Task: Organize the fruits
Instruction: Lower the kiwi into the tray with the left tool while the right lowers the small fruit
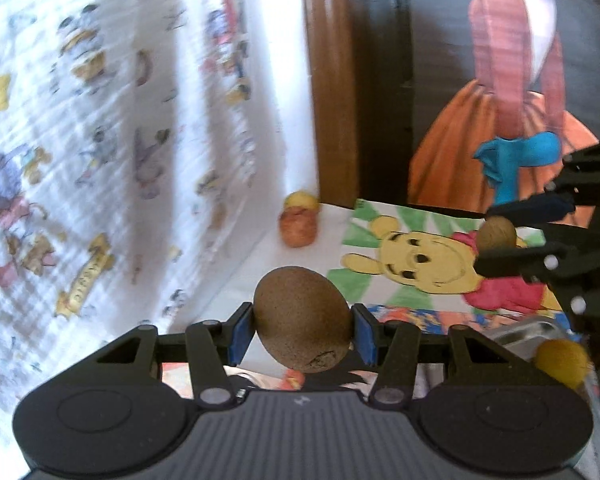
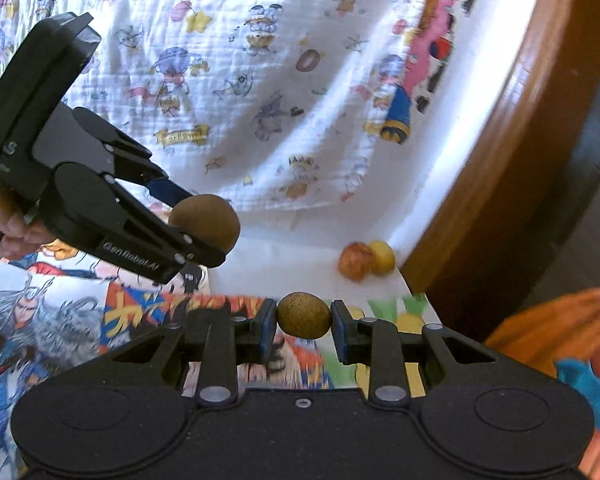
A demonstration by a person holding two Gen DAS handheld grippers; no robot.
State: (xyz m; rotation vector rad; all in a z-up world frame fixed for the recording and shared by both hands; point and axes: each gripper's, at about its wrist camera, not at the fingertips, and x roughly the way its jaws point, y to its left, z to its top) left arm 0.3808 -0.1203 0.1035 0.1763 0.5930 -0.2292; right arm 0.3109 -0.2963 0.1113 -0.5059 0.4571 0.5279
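Observation:
In the left wrist view my left gripper (image 1: 302, 334) is shut on a large brown kiwi (image 1: 302, 316), its blue pads pressed on both sides. At the right of that view my right gripper (image 1: 500, 236) is shut on a smaller kiwi (image 1: 498, 232). The right wrist view shows the small kiwi (image 2: 304, 315) between the right gripper's (image 2: 304, 320) pads. The left gripper (image 2: 192, 222), held by a hand, carries the large kiwi (image 2: 206, 220) at the left. Both are lifted above the picture-covered surface. A red-orange fruit (image 1: 299, 229) and a yellow fruit (image 1: 300, 200) lie together at the far corner.
A cartoon-print white cloth (image 2: 260, 100) hangs behind. A curved wooden frame (image 2: 500, 140) stands to the right. A yellow bear picture (image 1: 416, 260) and comic prints (image 2: 60, 312) cover the surface. A metal tray (image 1: 528, 330) holds a yellow-brown fruit (image 1: 562, 362). Orange and blue fabric (image 1: 500, 140) is at the right.

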